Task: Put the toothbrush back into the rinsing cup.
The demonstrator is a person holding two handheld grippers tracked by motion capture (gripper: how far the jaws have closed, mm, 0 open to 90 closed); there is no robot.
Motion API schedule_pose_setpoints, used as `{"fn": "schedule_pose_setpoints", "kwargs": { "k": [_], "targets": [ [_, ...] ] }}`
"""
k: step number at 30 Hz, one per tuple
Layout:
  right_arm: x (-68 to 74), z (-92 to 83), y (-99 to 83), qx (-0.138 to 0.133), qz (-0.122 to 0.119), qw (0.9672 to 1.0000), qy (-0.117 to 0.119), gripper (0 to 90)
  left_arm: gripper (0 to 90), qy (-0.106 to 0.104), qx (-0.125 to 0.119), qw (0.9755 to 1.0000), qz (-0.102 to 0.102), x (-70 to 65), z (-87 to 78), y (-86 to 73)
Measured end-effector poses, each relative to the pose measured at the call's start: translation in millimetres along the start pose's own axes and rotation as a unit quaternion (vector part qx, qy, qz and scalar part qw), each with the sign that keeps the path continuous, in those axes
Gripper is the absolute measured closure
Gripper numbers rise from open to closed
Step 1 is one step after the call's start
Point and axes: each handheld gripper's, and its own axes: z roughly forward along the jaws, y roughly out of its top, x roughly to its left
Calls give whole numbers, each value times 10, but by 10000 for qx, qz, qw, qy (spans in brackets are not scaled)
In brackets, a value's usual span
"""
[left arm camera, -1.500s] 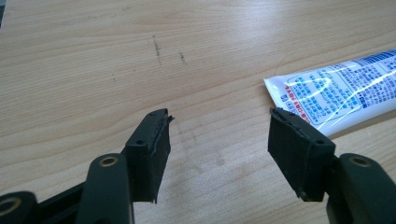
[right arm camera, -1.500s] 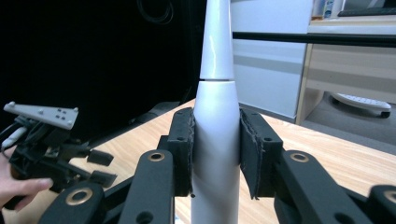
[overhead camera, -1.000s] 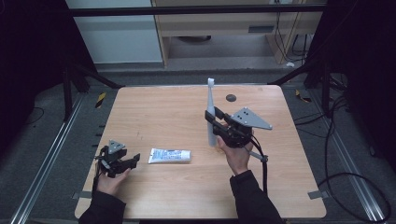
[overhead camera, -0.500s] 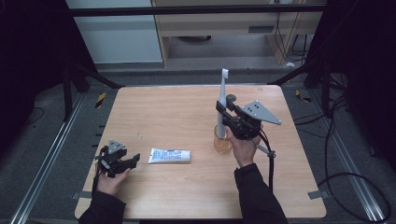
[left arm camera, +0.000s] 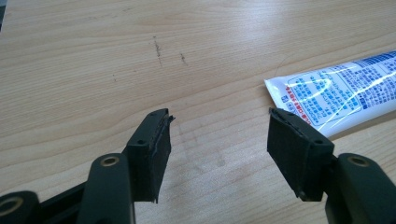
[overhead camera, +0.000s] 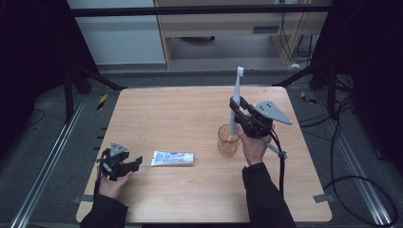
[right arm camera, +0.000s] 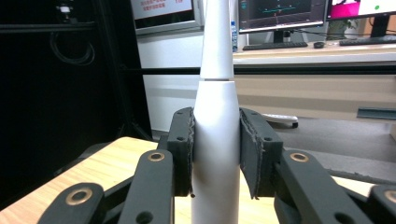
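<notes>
Since a moment ago your right gripper (overhead camera: 234, 105) has carried the tall white electric toothbrush (overhead camera: 235, 95) rightward across the pale wooden table (overhead camera: 180, 114), so it now stands upright with its lower end over the clear amber glass cup (overhead camera: 227, 139). Its jaws are clamped on the toothbrush body, seen close in the right gripper view (right arm camera: 215, 154). Your left gripper (overhead camera: 128, 164) rests near the front left corner, jaws wide and holding nothing, just beside the flat white and blue toothpaste tube (overhead camera: 173, 157).
</notes>
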Motion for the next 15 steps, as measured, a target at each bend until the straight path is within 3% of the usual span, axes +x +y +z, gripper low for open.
{"fn": "schedule_pose_setpoints", "kwargs": {
  "k": [15],
  "targets": [
    [-160,118,-186,82,160,9996,-218,675,388,-3,10,10000,13,-3,6,0]
  ]
}}
